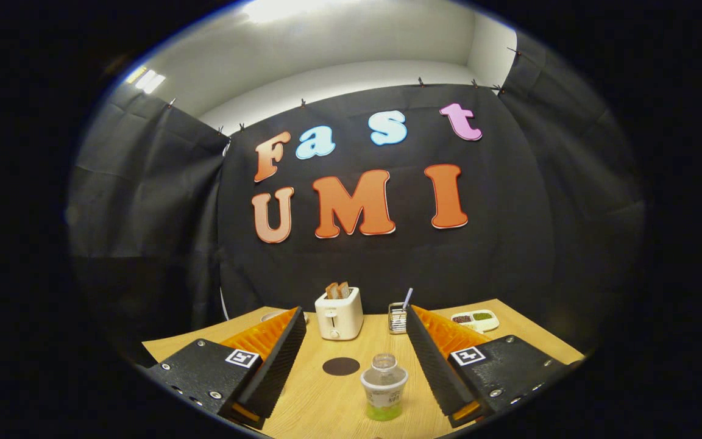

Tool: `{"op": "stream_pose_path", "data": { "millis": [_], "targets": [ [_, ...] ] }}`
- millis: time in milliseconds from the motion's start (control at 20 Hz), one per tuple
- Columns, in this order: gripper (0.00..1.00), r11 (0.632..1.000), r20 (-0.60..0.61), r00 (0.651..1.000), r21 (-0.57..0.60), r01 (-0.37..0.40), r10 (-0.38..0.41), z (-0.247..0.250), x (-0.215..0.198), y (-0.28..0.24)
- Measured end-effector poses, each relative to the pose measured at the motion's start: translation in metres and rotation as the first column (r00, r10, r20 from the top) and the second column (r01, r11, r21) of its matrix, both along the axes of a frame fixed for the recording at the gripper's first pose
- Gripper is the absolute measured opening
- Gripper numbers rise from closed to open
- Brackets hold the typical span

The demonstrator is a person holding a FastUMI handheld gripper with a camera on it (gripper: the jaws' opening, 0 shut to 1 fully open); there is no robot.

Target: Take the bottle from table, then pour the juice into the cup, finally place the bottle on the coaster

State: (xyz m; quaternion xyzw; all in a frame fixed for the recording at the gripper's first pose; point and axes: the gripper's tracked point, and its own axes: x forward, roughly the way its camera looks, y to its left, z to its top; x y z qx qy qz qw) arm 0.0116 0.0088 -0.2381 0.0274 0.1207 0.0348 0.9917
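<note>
**Bottle awaiting the grasp**

Wood-grain desk (326,402) is backed by black cloth. The juice bottle (384,387) stands upright on it, between the two fingers and slightly toward the right one, touched by neither. The gripper (354,366) is held with jaws wide open. The first step, taking the bottle, is judged to be in hand; a short advance and a closing on the bottle's body would be called for next. Just beyond the bottle lies the dark round coaster (340,366). Farther back a toaster (339,313) with bread, a utensil holder (397,317) and a divided dish (476,319) are seen.
</note>
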Motion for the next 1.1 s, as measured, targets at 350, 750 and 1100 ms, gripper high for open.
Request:
{"op": "stream_pose_path", "data": {
  "millis": [350, 750, 1100],
  "targets": [
    [0.98, 0.999, -0.085, 0.996, -0.031, 0.013, -0.016, -0.075, -0.003, -0.011],
    [0.97, 0.996, -0.207, 0.975, -0.065, 0.062, -0.074, -0.142, 0.000, -0.024],
    [0.70, 0.993, -0.264, 0.957, -0.042, 0.109, -0.116, -0.173, -0.003, -0.028]
  ]
}}
